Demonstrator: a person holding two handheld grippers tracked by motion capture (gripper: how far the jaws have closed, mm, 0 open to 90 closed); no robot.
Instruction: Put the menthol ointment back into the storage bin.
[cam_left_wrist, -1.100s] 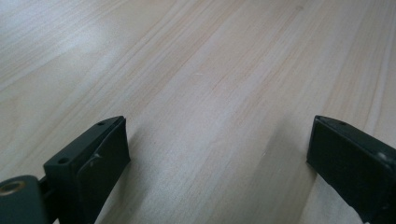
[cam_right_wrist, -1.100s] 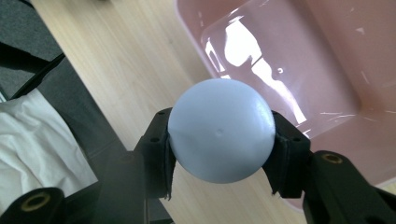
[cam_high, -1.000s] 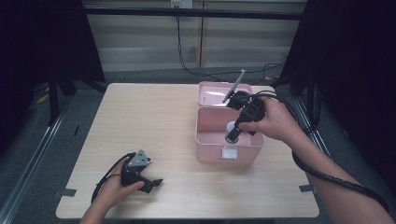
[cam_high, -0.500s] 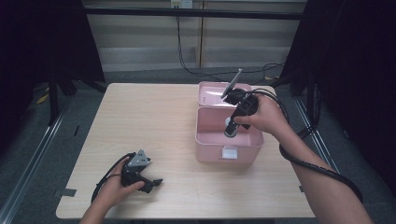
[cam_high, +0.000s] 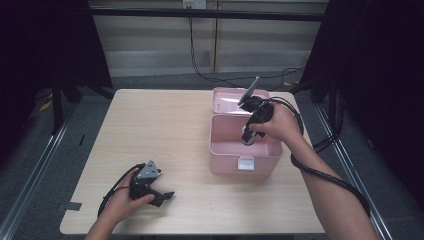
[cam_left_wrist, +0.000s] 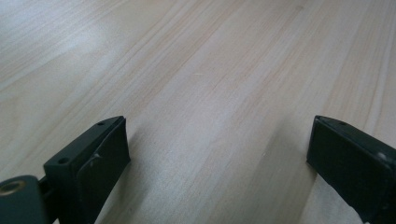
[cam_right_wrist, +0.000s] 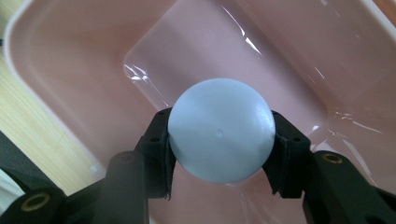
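Here the right gripper (cam_high: 248, 136) points down into the pink box (cam_high: 220, 150), and its jaws are pressed on both sides of a pale blue ball (cam_right_wrist: 221, 136). In the right gripper view the ball hangs above the glossy pink floor of the box, not touching it as far as I can tell. The lid of the box (cam_high: 225, 100) stands open behind the box, on the side away from the person. A small pale latch (cam_high: 244, 164) sits on the front wall of the box; no writing or brand can be read on it or on the box. The left gripper (cam_high: 161, 196) rests on the wooden desk (cam_high: 160, 130), well apart from the box, toward the near edge. Its jaws stand wide with bare wood between them.
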